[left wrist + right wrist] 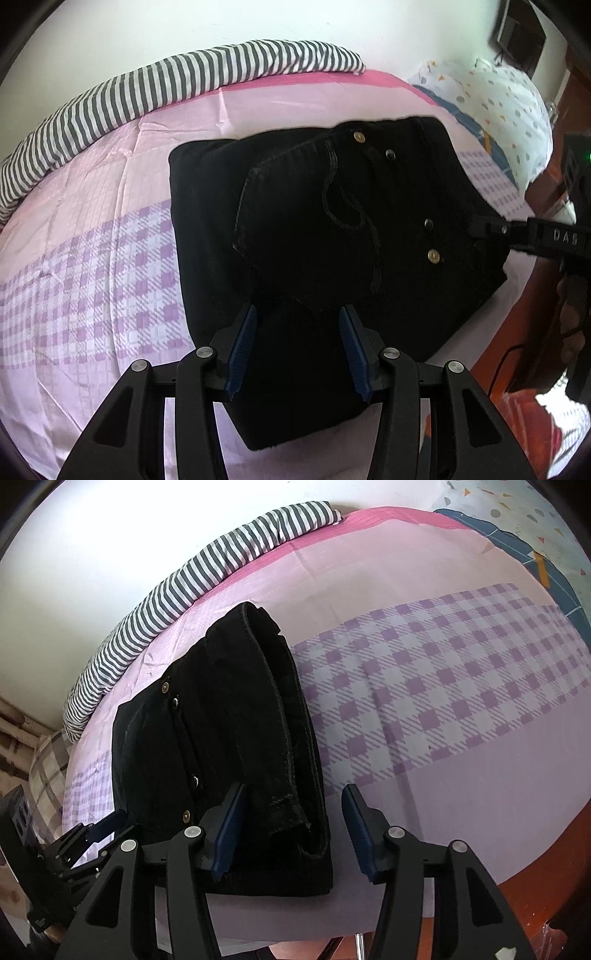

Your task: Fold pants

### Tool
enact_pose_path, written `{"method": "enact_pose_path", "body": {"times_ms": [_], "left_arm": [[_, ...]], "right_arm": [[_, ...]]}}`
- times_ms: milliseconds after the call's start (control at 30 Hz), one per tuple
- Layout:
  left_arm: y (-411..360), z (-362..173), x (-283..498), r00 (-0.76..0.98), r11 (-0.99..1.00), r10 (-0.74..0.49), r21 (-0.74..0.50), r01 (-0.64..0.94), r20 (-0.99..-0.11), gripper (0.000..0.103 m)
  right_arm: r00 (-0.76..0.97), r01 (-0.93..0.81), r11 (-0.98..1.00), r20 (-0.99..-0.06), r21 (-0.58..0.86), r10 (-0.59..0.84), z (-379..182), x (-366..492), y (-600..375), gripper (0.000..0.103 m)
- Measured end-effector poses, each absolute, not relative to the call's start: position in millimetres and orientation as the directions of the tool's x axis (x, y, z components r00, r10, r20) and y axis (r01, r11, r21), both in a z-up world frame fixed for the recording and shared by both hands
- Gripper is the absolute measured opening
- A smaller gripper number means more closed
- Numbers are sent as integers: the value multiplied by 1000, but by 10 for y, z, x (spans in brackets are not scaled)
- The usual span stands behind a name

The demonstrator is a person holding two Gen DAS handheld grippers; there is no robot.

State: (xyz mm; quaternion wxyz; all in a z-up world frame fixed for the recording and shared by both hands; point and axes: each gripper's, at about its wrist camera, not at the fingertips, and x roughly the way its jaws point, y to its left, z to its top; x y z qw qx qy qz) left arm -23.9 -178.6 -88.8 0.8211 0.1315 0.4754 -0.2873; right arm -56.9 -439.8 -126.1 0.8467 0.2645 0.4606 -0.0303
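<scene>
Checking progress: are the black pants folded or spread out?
Folded: the black pants lie as a compact stacked bundle on the bed sheet, layered edges showing.

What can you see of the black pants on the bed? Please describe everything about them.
The black pants look like thick denim, folded into a compact, layered bundle that lies flat on the pink and purple checked bedsheet. A back pocket with curved stitching faces up, beside brass and dark metal rivets. In the right wrist view the stacked folds and the waistband edge show at the side. Both grippers, left and right, stand open at the near edge; no pad presses on the cloth.
</scene>
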Motion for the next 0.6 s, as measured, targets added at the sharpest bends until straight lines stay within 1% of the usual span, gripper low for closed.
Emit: {"method": "enact_pose_path", "body": {"times_ms": [133,267,367,433,500,600], "left_arm": [[-1807,-924,-275,386,798,-328,-35,601,-862,48],[-1806,-923,-284,384,796,-339,-44,604,-859,48],[-1703,-869,-244,363,798,-394,-118,591,-844,48],[-1564,-796,-175,372,806,-442,-179,564,-816,48],[-1428,-751,-99,389,818,-466,-218,532,-795,48],[-1236,-766,63,366,823,-502,-303,480,-784,48]], "right_arm": [[572,309,855,-800,417,184,-1301,-580,-4398,51],[564,311,862,-808,401,172,-1289,-551,-4397,56],[564,303,867,-808,395,171,-1203,-533,-4401,57],[575,293,874,-802,389,164,-1135,-536,-4405,57],[592,265,868,-781,420,197,-1070,-527,-4456,57],[593,216,834,-746,509,302,-1071,-484,-4610,63]]}}
